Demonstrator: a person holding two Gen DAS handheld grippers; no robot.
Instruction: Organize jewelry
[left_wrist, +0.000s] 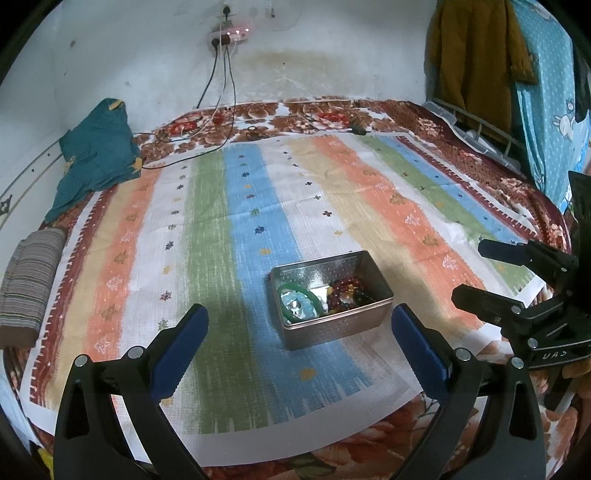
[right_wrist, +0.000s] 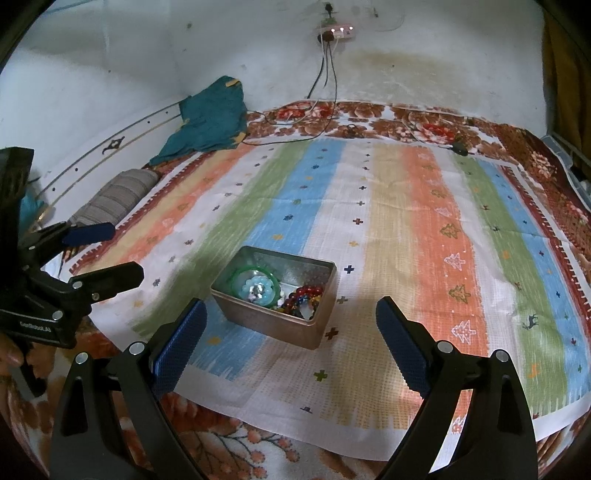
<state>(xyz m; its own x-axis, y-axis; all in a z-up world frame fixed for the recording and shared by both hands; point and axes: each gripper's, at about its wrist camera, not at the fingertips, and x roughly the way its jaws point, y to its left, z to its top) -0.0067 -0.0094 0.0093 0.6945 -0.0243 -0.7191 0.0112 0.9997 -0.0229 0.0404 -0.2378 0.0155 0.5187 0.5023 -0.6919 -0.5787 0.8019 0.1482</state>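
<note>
An open metal tin (left_wrist: 334, 325) (right_wrist: 258, 317) sits on the striped cloth near its front edge. Inside lie a green bangle (left_wrist: 295, 291) (right_wrist: 236, 275), a pale blue bead bracelet (left_wrist: 301, 304) (right_wrist: 256, 290) and a heap of dark red and multicoloured beads (left_wrist: 349, 291) (right_wrist: 304, 299). My left gripper (left_wrist: 299, 321) is open and empty, held just short of the tin. My right gripper (right_wrist: 290, 314) is open and empty, also just short of the tin. Each gripper shows in the other's view: the right one (left_wrist: 495, 273), the left one (right_wrist: 110, 251).
The striped cloth (left_wrist: 229, 206) covers a floral blanket (right_wrist: 229, 450) on a bed against a white wall. A teal garment (left_wrist: 96, 155) and a grey striped roll (left_wrist: 29, 280) lie at the left. Cables (left_wrist: 221, 122) run down from a wall socket. Hanging clothes (left_wrist: 476, 55) are at the right.
</note>
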